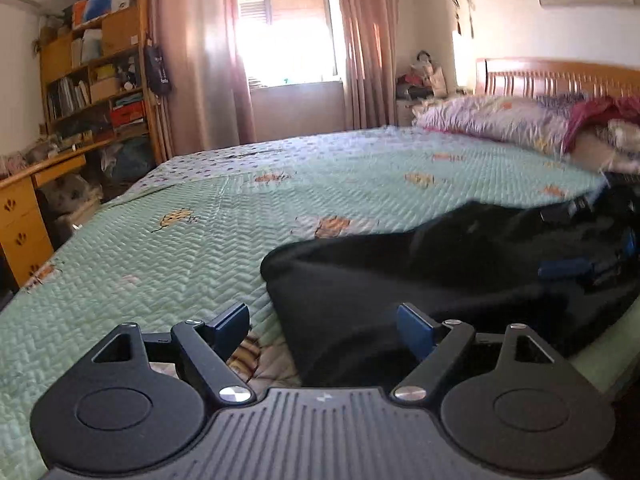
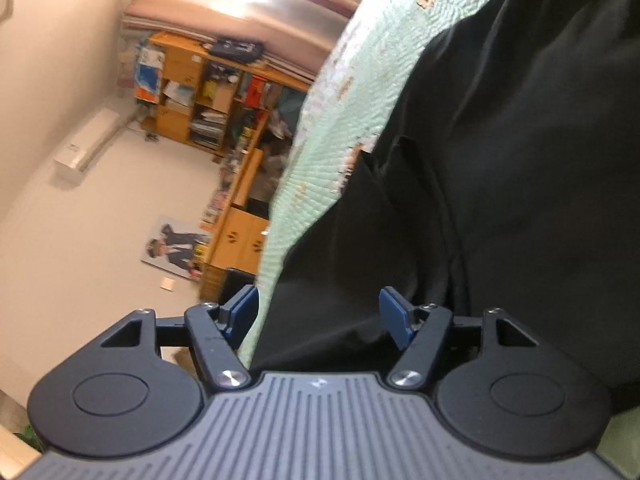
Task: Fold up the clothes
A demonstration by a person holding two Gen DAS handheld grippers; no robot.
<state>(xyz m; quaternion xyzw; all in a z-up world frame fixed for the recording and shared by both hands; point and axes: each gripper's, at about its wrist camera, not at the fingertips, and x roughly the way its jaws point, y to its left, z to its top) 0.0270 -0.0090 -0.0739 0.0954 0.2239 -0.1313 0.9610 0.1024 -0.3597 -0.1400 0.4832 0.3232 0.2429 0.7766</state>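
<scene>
A black garment (image 1: 400, 280) lies spread on the near right part of a bed with a green quilted cover (image 1: 160, 264). My left gripper (image 1: 320, 320) is open, with its jaws wide apart over the garment's near left edge and nothing pinched between the blue pads. The right wrist view is rolled sideways. It shows the black garment (image 2: 500, 160) filling the right half, over the quilt (image 2: 308, 176). My right gripper (image 2: 318, 306) is open, with black cloth lying beyond its fingers but not clamped. The right gripper (image 1: 596, 256) also shows, blurred, at the garment's far right end.
Pillows (image 1: 492, 116) and a red cloth (image 1: 600, 112) are piled by the wooden headboard (image 1: 560, 76). A wooden desk (image 1: 24, 208) and a full bookshelf (image 1: 100, 68) stand left of the bed. A curtained window (image 1: 286, 32) is at the back.
</scene>
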